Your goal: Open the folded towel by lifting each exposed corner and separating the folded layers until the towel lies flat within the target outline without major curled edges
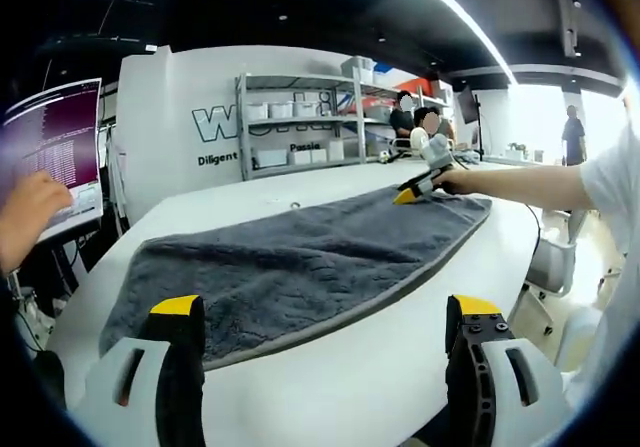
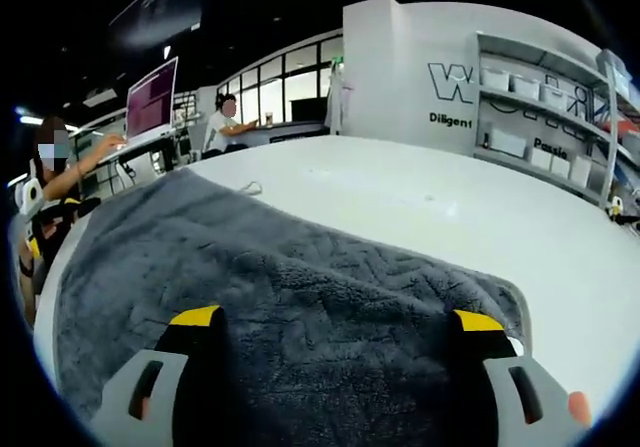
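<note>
Grey towel (image 1: 300, 262) lay spread mid-frame on white table (image 1: 380, 367), apparently for flattening | left gripper (image 1: 325, 317) jaws wide, empty, at lower frame; right gripper (image 2: 335, 327) jaws wide over towel, gripping nothing

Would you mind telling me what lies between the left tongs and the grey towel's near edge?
Bare white table in the left gripper view; the open left tongs hover short of the towel.

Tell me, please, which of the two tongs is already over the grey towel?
The right tongs: their open jaws straddle the grey towel. The left tongs hang short of its near edge.
</note>
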A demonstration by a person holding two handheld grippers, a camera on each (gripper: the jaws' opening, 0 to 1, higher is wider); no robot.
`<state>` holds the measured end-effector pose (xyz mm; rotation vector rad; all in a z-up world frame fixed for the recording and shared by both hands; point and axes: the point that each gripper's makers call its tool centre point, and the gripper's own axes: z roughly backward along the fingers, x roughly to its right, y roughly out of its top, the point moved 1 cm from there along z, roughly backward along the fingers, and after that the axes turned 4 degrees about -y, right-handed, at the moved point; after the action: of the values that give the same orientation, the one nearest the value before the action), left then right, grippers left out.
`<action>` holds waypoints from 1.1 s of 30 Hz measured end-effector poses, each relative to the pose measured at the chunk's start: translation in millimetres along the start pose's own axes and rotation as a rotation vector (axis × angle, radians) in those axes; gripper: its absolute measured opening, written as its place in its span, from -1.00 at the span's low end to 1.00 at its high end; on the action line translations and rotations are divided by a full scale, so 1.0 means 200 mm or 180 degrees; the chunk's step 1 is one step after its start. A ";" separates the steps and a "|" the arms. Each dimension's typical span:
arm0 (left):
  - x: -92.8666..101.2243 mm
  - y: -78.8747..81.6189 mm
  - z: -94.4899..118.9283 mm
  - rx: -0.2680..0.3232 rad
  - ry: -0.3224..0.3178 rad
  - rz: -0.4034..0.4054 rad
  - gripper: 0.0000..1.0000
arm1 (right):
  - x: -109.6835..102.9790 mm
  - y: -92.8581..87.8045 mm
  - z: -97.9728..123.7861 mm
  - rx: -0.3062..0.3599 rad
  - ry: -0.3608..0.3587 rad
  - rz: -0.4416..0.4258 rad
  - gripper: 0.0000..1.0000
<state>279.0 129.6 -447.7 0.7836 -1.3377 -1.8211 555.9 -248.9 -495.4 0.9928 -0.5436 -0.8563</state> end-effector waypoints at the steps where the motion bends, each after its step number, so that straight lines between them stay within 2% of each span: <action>1: 0.00 0.00 0.00 0.0002 -0.0001 0.0001 0.99 | 0.00 0.00 0.00 0.0000 -0.0006 -0.0003 0.87; 28: 0.01 -0.02 -0.02 -0.0063 -0.0001 0.0001 0.99 | 0.22 -0.06 0.11 -0.0025 -0.0235 -0.0103 0.80; 33: 0.01 -0.02 -0.03 -0.0059 -0.0014 -0.0004 0.99 | 0.22 -0.05 0.12 0.0097 -0.0171 -0.0232 0.86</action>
<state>281.9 125.3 -453.0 0.7712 -1.3216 -1.8346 559.0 -299.6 -491.1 1.0249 -0.5706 -0.9443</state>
